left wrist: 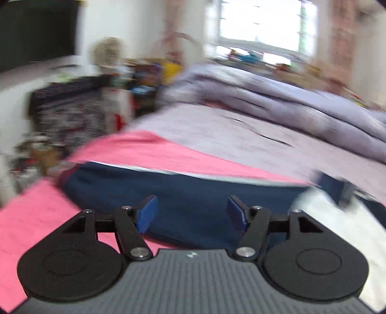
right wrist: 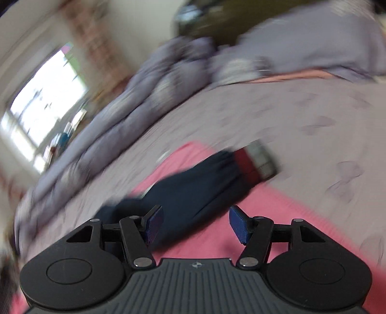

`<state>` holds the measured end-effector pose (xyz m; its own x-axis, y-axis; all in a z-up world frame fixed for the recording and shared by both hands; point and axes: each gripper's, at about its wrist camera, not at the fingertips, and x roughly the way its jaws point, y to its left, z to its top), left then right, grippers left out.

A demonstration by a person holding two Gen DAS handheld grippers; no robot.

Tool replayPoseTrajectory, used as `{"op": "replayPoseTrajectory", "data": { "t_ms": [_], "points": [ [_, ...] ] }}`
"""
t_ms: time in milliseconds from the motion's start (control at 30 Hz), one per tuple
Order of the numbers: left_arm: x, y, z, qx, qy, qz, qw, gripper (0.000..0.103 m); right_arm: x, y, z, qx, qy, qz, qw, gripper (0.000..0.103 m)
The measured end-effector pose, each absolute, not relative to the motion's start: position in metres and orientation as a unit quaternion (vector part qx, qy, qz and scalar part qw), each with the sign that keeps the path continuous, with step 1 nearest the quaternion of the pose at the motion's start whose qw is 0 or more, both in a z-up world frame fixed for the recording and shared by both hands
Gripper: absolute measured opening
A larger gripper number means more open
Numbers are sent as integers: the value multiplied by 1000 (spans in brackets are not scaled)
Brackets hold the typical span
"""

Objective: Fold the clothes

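One dark navy fabric garment [left wrist: 183,193] with a maroon cuff lies on one pink cloth sheet [left wrist: 31,224]. One pale lilac bedspread [right wrist: 277,116] covers the bed, and one bunched grey-lilac quilt [left wrist: 277,96] is heaped along its far edge. One bright window [left wrist: 260,21] shows in each view (both pictures are smeared, so small clutter on the floor cannot be counted).

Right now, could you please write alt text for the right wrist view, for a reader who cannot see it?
The open right gripper hangs with nothing between its blue pads, above a navy garment lying on a pink cloth spread over a lilac bed. The image is motion-blurred; a rumpled lilac duvet and a bright window are behind.
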<state>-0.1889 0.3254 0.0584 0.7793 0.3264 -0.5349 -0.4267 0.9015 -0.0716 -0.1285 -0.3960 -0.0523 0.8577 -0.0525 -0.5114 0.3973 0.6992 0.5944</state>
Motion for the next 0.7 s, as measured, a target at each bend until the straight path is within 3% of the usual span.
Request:
{"op": "replayPoseTrajectory", "data": {
  "t_ms": [267, 333, 433, 467, 700],
  "points": [
    [-161, 177, 39, -62, 333, 73, 938, 66, -67, -444, -99, 363, 249, -160, 884, 58],
    [-160, 158, 32, -48, 346, 61, 935, 67, -55, -442, -98, 334, 258, -159, 892, 39],
    [-153, 135, 12, -1, 373, 69, 925, 69, -46, -446, -93, 321, 268, -152, 895, 24],
    [-150, 127, 6, 17, 381, 78, 921, 69, -44, -447, -87, 311, 269, -155, 899, 24],
    [-145, 126, -20, 25, 415, 95, 905, 69, -20, -443, -21, 59, 224, -247, 941, 22]
  ]
}}
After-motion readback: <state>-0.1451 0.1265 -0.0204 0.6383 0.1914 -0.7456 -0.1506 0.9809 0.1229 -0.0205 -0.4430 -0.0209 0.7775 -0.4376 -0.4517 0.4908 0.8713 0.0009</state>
